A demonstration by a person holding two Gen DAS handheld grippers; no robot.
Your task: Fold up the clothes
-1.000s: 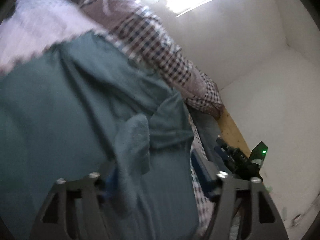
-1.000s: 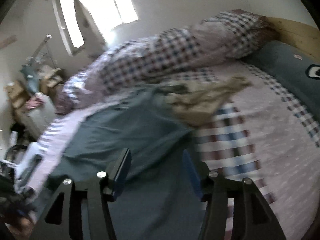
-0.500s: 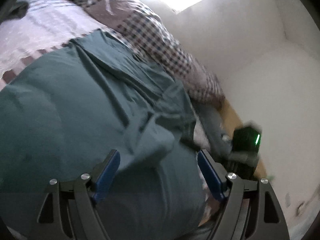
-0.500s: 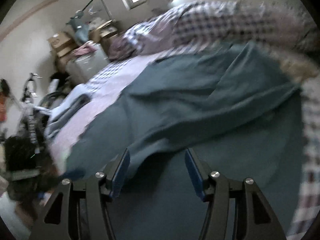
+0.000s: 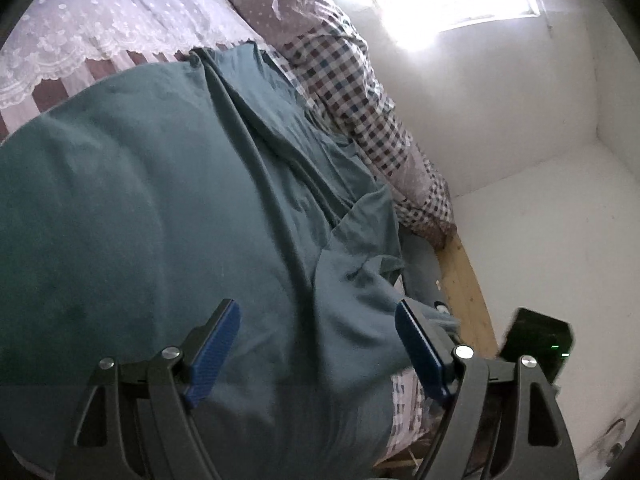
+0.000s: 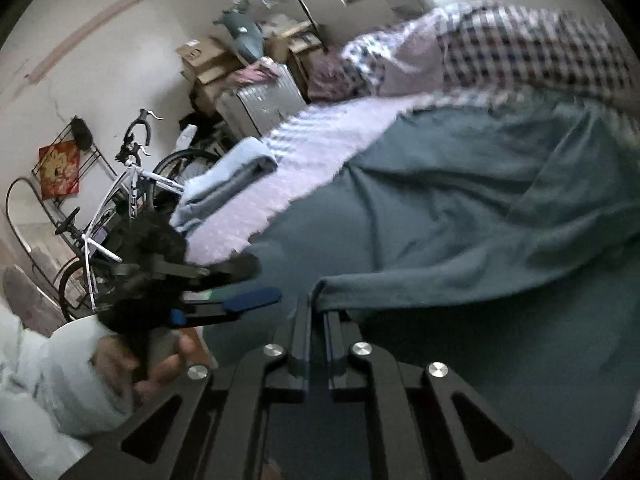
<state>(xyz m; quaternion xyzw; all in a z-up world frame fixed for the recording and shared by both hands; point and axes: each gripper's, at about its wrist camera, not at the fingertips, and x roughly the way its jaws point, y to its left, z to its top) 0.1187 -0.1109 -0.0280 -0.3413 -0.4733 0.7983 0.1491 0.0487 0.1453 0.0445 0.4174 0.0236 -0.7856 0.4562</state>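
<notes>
Two grippers work over a teal garment [image 5: 168, 184] spread on the bed [image 5: 100, 28]. Half a second ago the right gripper [image 6: 318, 308] stood open above the cloth; now its jaws are shut on a folded edge of the garment near the person's side. The left gripper [image 5: 316, 344], which a second ago pinched a bunch of the fabric, has let go and hangs wide open above it. With that edge caught, the right side looks ready to carry a fold across.

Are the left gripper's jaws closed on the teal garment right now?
No, the left gripper has its jaws spread wide over the teal garment, pinching nothing.
</notes>
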